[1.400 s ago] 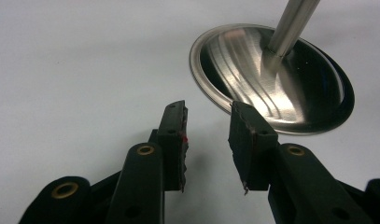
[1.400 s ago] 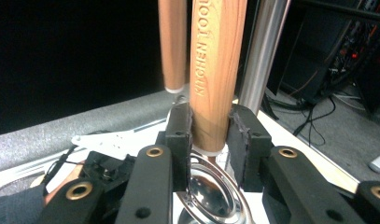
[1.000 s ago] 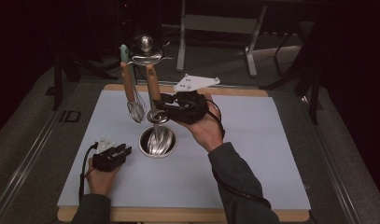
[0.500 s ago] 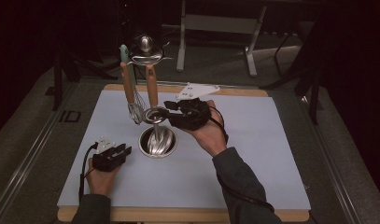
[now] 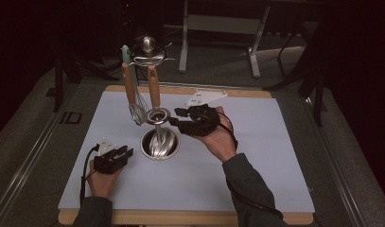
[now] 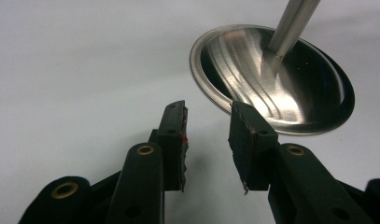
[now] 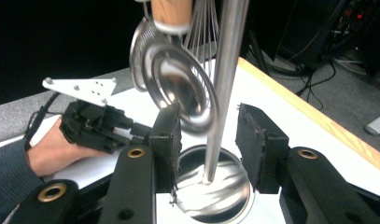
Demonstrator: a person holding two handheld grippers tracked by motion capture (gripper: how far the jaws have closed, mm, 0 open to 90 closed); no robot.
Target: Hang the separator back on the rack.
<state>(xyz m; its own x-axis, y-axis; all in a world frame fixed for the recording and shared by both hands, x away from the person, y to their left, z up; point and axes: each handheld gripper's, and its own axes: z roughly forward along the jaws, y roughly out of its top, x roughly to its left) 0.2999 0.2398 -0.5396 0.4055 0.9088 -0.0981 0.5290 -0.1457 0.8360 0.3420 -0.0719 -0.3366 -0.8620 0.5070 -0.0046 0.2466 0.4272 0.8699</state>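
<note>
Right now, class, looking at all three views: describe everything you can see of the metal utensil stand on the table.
The utensil stand is shiny, silvery metal: a round, dished base resting on the pale table cover, and a slim upright pole rising from its centre to a top rack with a ball knob. A whisk and a strainer, both wooden-handled, hang from the rack. The right gripper has its jaws open either side of the pole, not pressing on it.

1. We record the left gripper (image 6: pixel 207 140), jaws apart over a white table (image 6: pixel 75 60), nothing between them.
2. Just beyond: a round steel base (image 6: pixel 271 79) bearing a tilted pole (image 6: pixel 290 23).
</note>
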